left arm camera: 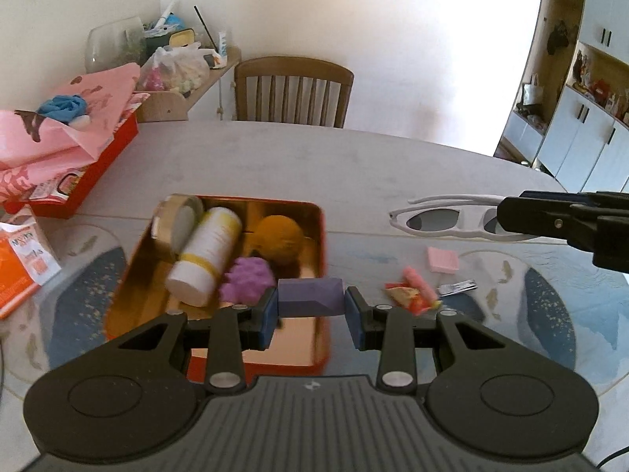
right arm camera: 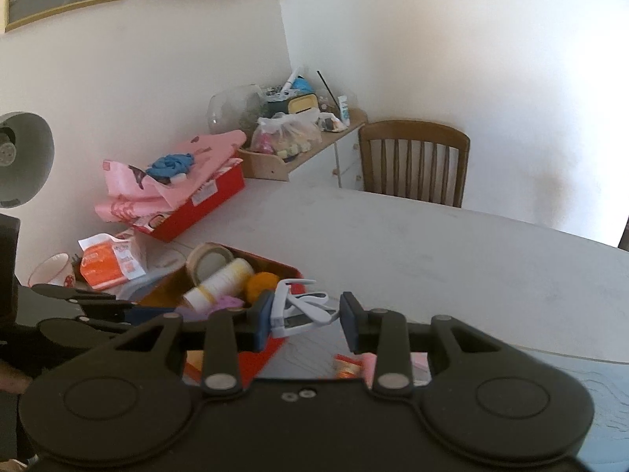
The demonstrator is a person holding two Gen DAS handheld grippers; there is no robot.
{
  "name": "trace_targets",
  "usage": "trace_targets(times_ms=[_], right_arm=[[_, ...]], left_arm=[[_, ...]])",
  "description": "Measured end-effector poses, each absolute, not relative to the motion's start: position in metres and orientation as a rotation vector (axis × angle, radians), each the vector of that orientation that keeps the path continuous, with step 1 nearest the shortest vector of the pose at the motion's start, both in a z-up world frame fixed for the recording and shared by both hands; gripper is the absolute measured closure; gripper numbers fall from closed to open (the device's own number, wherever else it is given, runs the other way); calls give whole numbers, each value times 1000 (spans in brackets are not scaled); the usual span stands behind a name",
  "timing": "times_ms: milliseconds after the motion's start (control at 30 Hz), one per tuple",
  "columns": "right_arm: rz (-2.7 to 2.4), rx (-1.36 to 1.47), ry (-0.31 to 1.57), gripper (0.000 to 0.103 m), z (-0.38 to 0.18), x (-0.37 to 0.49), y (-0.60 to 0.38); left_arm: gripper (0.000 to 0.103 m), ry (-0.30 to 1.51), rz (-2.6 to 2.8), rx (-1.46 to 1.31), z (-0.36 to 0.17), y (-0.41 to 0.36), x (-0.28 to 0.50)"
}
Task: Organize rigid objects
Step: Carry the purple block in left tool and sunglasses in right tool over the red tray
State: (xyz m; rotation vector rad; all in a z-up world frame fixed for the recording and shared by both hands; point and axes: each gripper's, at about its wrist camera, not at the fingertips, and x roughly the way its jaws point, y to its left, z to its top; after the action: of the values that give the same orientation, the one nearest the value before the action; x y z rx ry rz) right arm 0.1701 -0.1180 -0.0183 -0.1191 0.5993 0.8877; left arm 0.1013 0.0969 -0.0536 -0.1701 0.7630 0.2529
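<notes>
My left gripper point(left arm camera: 310, 308) is shut on a small purple block point(left arm camera: 310, 297), which hangs over the near right corner of a red tin point(left arm camera: 323, 244) with a gold inside. In the tin lie a tape roll point(left arm camera: 179, 220), a white and yellow bottle point(left arm camera: 204, 255), an orange ball point(left arm camera: 279, 244) and a bumpy purple toy point(left arm camera: 247, 279). My right gripper point(right arm camera: 306, 316) is shut on white sunglasses point(right arm camera: 302, 308), lifted off the table just right of the tin point(right arm camera: 293, 271). From the left wrist view, that gripper point(left arm camera: 511, 218) and the sunglasses point(left arm camera: 444, 218) hang at the right.
A pink note pad point(left arm camera: 443, 259), candy wrappers point(left arm camera: 412, 295) and a nail clipper point(left arm camera: 458, 286) lie right of the tin. At far left stand a red box under pink cloth point(left arm camera: 59, 157) and an orange packet point(left arm camera: 19, 275). A wooden chair point(left arm camera: 293, 90) stands behind the table.
</notes>
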Motion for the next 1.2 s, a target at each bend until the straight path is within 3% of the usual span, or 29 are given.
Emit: trace_targets(times_ms=[533,1200], right_arm=[[866,-194,586,68,-35,152,-16],[733,-471,550,67,-85,154,83]], left_arm=[[67,885,189,-111,-76,181,104],[67,1050,103,-1,-112,207,137]])
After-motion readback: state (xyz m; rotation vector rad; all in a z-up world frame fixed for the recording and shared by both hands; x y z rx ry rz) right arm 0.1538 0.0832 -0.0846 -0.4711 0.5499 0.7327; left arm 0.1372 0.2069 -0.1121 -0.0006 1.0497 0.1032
